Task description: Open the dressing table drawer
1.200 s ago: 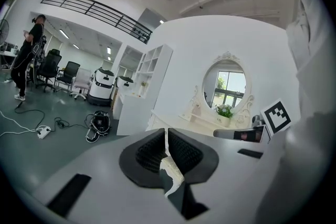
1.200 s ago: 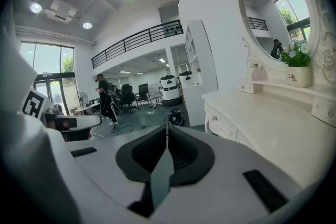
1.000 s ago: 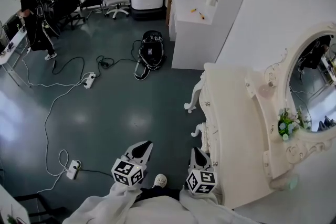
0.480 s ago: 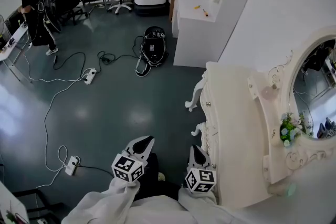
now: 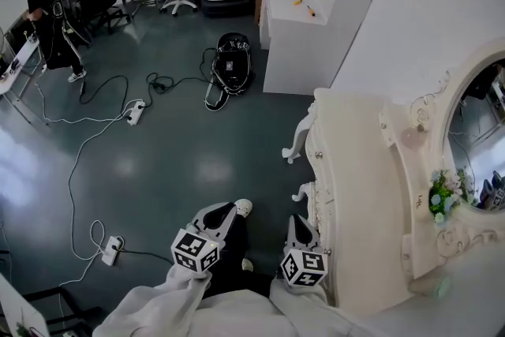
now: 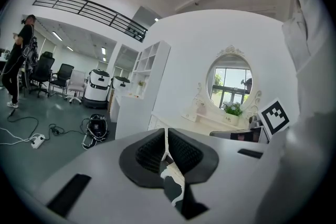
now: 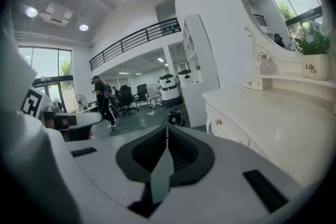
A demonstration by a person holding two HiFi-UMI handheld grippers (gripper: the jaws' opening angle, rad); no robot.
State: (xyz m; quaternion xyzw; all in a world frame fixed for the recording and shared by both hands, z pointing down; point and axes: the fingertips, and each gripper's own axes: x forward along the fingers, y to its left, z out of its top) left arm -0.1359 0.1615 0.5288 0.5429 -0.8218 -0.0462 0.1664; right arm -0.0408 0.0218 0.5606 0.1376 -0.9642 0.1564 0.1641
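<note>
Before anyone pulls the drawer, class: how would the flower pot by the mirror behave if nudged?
The flower pot looks small, so it is probably light and apt to slide. Its greenery rises well above the rim, so it might tip on the narrow shelf.

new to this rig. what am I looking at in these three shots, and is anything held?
No robot: a person holds a hand-held gripper in each hand, each carrying a marker cube. The top-down picture comes from a camera on the person's head. It shows the left gripper and right gripper beside a white dressing table. The other two pictures come from cameras riding on each gripper, looking along its fingers. Both pairs of fingers are closed, holding nothing. A flower pot sits on the table's shelf by the mirror. The drawer is shut.
</note>
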